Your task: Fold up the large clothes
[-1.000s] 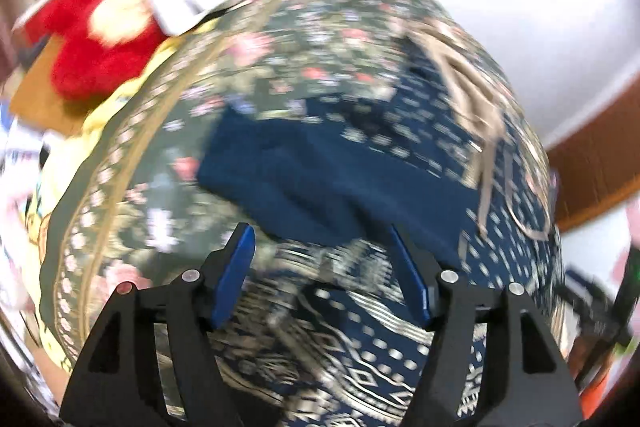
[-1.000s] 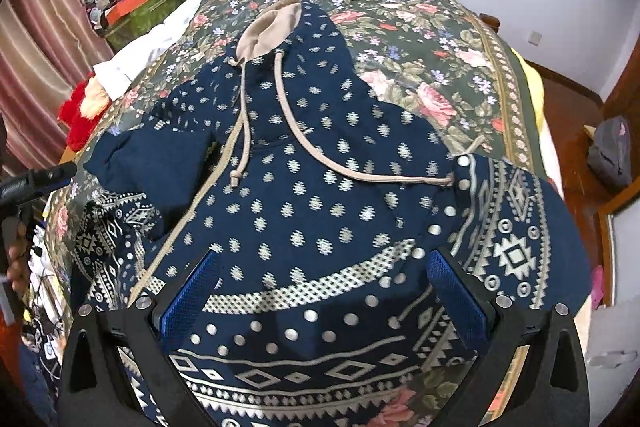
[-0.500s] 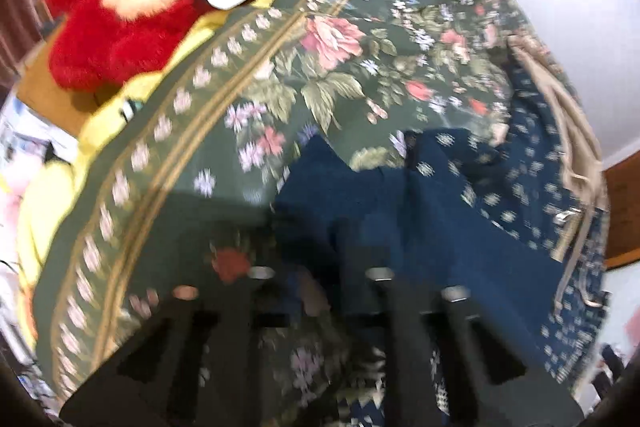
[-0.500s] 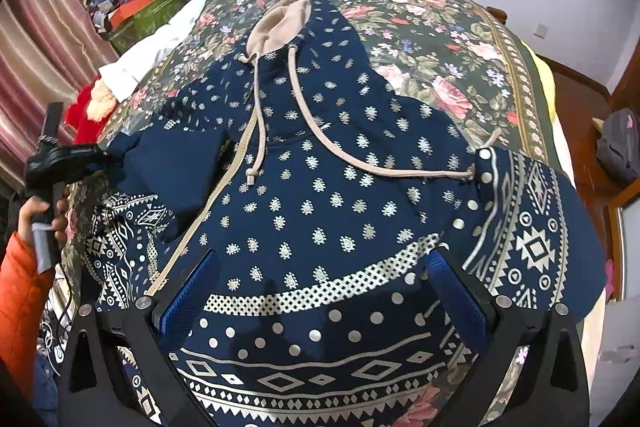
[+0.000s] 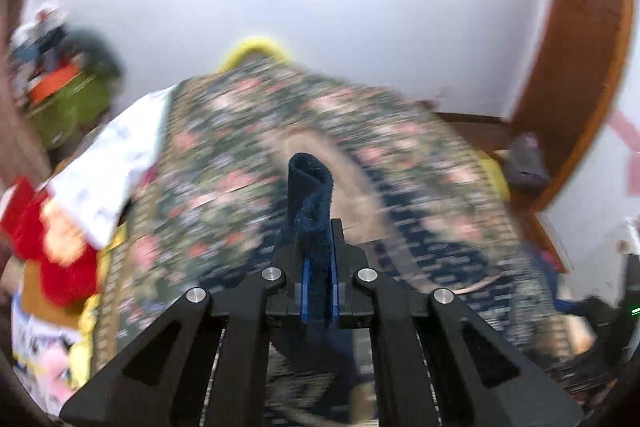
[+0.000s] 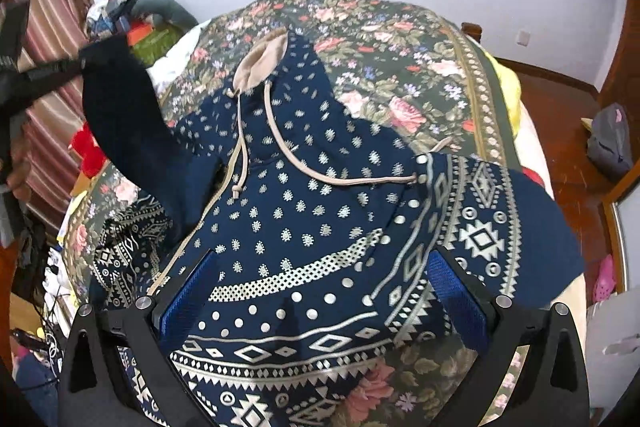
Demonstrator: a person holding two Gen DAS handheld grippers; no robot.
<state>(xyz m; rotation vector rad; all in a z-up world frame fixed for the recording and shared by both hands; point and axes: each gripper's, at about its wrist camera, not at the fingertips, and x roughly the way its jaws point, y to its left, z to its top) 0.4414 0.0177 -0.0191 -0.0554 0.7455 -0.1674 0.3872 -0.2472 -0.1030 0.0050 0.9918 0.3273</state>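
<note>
Navy hoodie [image 6: 304, 195] lies flat on the floral bed [image 6: 400, 39], hood toward top of frame. Left hand-held gripper [image 5: 319, 267] clamped on its sleeve [image 6: 124, 119], lifted upper left; right hand-held gripper [image 6: 320, 283] spread wide above the hem.

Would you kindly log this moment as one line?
left gripper: shut on sleeve, raised | right gripper: open over hoodie | bed
</note>
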